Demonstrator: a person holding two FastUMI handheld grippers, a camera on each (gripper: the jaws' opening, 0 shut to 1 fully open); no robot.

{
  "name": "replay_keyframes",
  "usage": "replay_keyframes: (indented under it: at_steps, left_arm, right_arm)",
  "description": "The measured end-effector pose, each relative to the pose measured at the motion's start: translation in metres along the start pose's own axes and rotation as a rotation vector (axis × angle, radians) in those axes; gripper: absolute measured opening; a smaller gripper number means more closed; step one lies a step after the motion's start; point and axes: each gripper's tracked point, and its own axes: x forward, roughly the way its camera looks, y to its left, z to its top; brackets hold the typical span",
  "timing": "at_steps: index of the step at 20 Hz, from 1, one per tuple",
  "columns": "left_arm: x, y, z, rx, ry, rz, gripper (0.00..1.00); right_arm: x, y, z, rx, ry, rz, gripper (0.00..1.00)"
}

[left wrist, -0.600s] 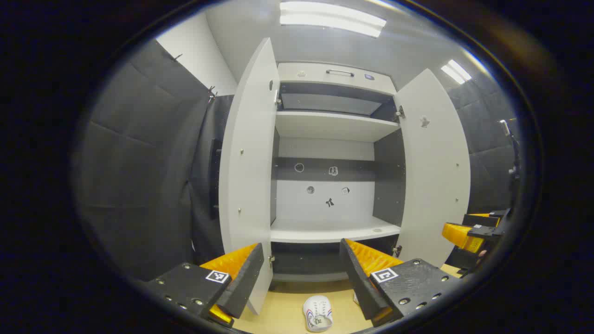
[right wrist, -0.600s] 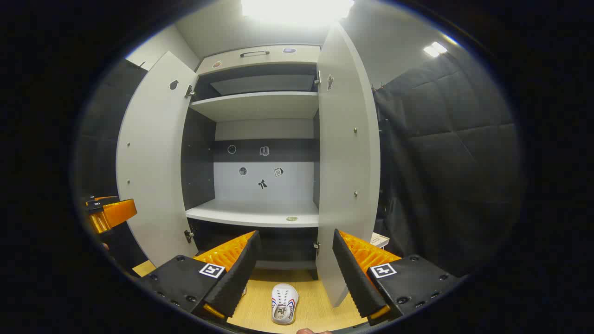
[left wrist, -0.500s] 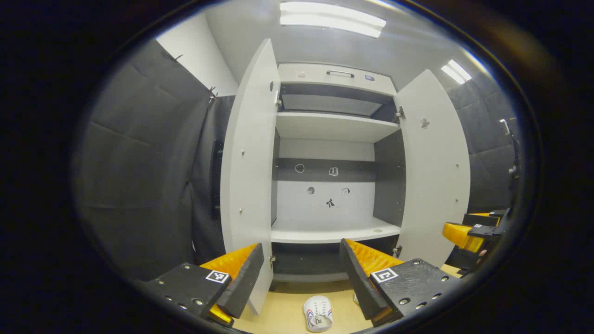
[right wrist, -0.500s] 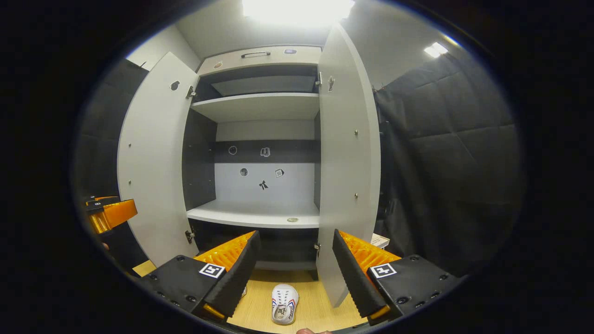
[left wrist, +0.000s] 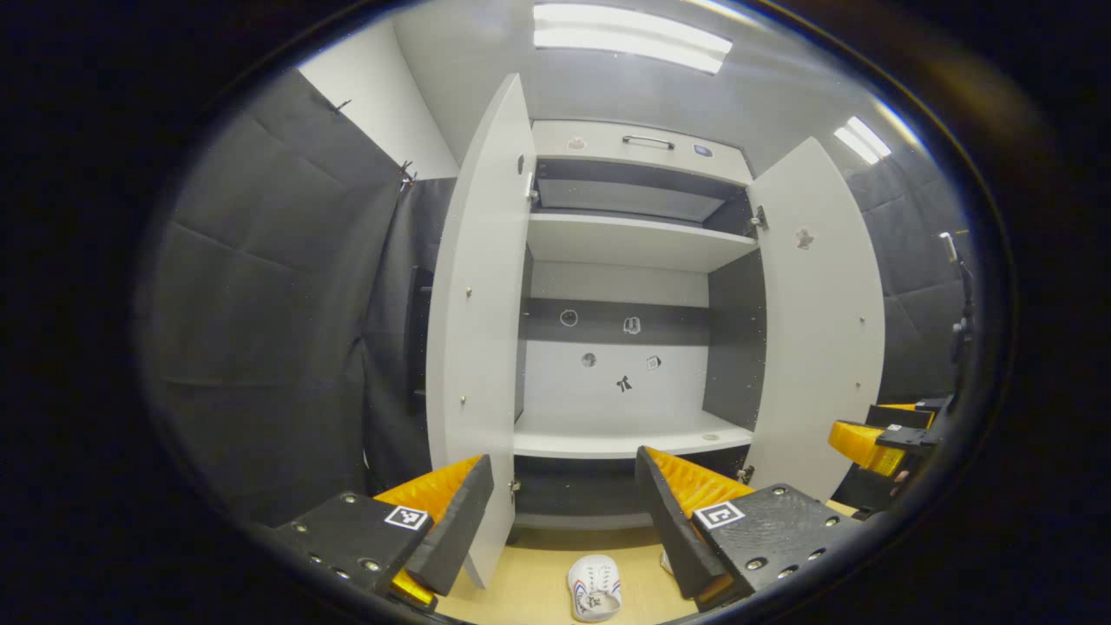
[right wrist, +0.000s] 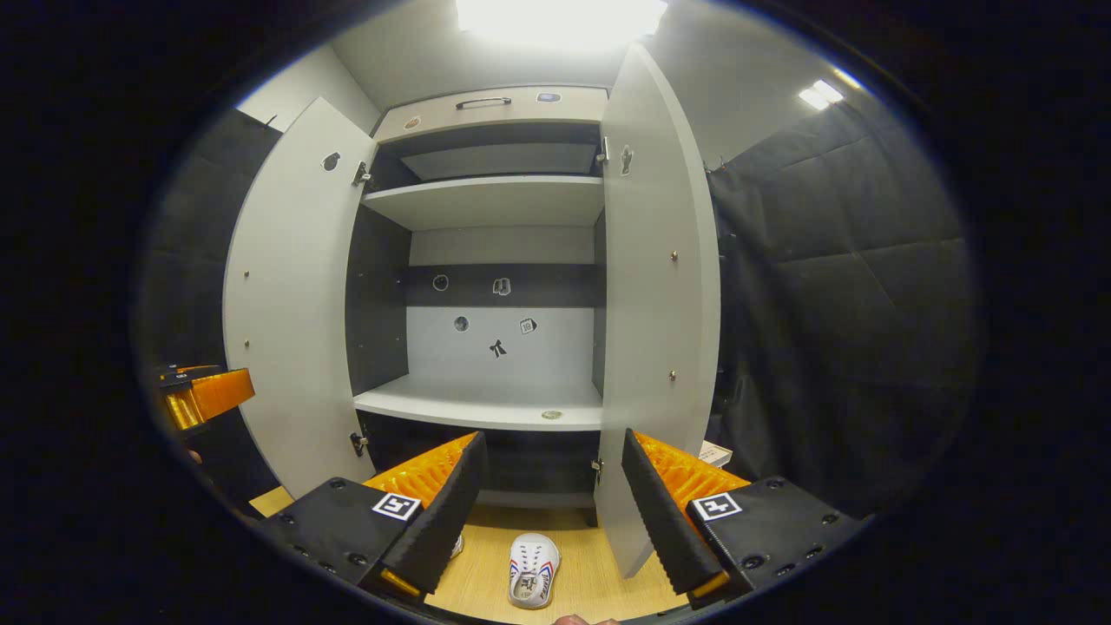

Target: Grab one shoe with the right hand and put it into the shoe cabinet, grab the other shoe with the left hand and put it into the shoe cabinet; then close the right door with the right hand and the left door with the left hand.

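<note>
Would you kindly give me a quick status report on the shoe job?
Both grippers open, left gripper, right gripper. White shoe on floor, not grabbed. Shoe cabinet doors open, shelf bare. Nothing in the way.

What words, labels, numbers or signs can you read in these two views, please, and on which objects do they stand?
None can be read.
Small dark stickers on the white shoe cabinet's back panel: too small.
Square black-and-white markers on both grippers: patterns, not text.
Markings on the white shoe: blurred.
</note>
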Motion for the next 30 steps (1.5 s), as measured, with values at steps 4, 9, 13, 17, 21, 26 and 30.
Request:
replay_keyframes:
  at_steps: [4,9,13,17,21,26,30]
  left_arm:
    - [-0.001,0.009,-0.003,0.008,0.003,0.021,0.88]
    - [-0.003,0.014,-0.008,0.006,0.011,0.035,0.94]
    - [-0.007,0.022,-0.014,0.01,0.014,0.054,0.94]
    - [-0.014,0.032,-0.023,0.009,0.032,0.076,0.94]
    - [-0.018,0.044,-0.043,0.032,0.058,0.113,0.97]
    - [-0.03,0.047,-0.077,0.041,0.118,0.125,0.94]
    - [-0.038,0.046,-0.107,0.068,0.164,0.114,0.94]
  right_arm:
    - [0.006,0.007,0.0,-0.009,0.019,0.029,0.97]
    - [0.019,0.012,-0.001,-0.028,0.046,0.045,0.97]
    - [0.033,0.021,-0.006,0.0,0.08,0.065,0.96]
    - [0.047,0.035,-0.018,0.018,0.145,0.11,0.98]
    - [0.059,0.06,-0.045,-0.013,0.234,0.197,0.97]
    - [0.068,0.093,-0.109,-0.01,0.426,0.304,0.98]
    - [0.075,0.104,-0.17,-0.014,0.576,0.325,0.98]
